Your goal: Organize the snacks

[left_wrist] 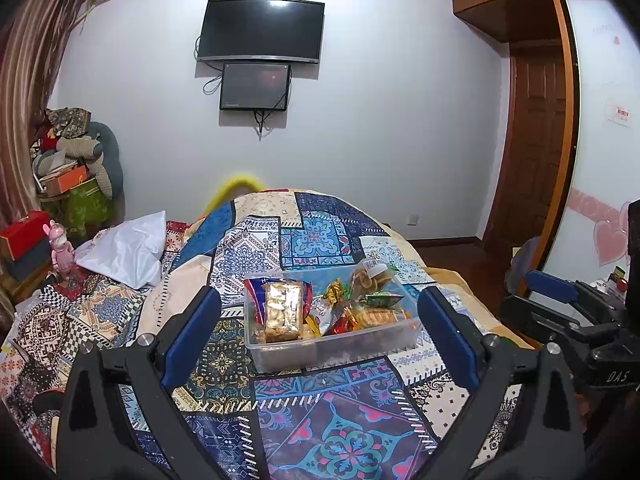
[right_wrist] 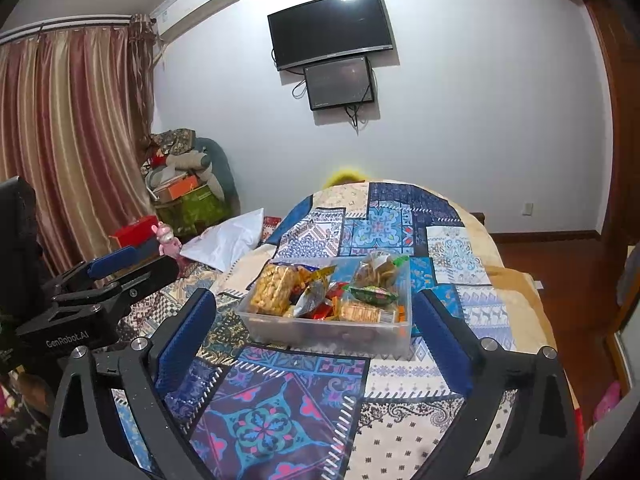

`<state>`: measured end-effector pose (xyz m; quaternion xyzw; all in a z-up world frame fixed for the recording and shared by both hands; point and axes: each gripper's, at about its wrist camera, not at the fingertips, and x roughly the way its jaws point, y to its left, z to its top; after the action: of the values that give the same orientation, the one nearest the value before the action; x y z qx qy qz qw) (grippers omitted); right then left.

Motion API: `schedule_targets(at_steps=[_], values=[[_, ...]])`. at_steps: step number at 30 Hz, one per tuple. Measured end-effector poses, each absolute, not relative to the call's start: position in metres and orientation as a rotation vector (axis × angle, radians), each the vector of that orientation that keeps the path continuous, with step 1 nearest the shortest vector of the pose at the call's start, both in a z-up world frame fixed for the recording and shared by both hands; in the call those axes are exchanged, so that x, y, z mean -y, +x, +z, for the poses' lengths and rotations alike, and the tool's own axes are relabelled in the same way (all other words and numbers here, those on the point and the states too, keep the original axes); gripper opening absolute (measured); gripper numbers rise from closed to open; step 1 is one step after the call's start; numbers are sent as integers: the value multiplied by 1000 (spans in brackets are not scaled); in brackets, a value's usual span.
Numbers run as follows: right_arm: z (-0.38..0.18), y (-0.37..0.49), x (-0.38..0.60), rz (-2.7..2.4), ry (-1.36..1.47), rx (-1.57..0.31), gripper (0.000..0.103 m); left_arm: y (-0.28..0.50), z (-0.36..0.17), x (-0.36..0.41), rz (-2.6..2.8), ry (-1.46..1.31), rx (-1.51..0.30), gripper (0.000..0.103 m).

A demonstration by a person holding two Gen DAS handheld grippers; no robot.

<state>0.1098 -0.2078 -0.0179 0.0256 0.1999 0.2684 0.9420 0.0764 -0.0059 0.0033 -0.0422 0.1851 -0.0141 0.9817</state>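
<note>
A clear rectangular plastic box (left_wrist: pixel 332 344) of crinkly wrapped snacks (left_wrist: pixel 280 312) is set on the patchwork quilt (left_wrist: pixel 320 432); both the left tool (left_wrist: pixel 320 316) and right tool (right_wrist: pixel 316 324) are held wide, empty.

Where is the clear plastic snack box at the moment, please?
The clear plastic snack box sits on the patchwork quilt, centred in both wrist views, just ahead of both open hand-held grippers.

Both views are evenly lit by cool indoor light from overhead. A white glare spot sits on the dark wall television (left_wrist: pixel 262 29) (right_wrist: pixel 331 26). Focus is sharp at the centre. Strong fisheye bending curves the walls and door frame (left_wrist: pixel 570 128), and the corners fall to black vignette.
</note>
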Motion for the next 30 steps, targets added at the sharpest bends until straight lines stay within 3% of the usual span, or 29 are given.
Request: schedule_targets(at_steps=[30], values=[[-19,110,205,519,19,-390,103,74,4,3,-19,-78,-360,103]])
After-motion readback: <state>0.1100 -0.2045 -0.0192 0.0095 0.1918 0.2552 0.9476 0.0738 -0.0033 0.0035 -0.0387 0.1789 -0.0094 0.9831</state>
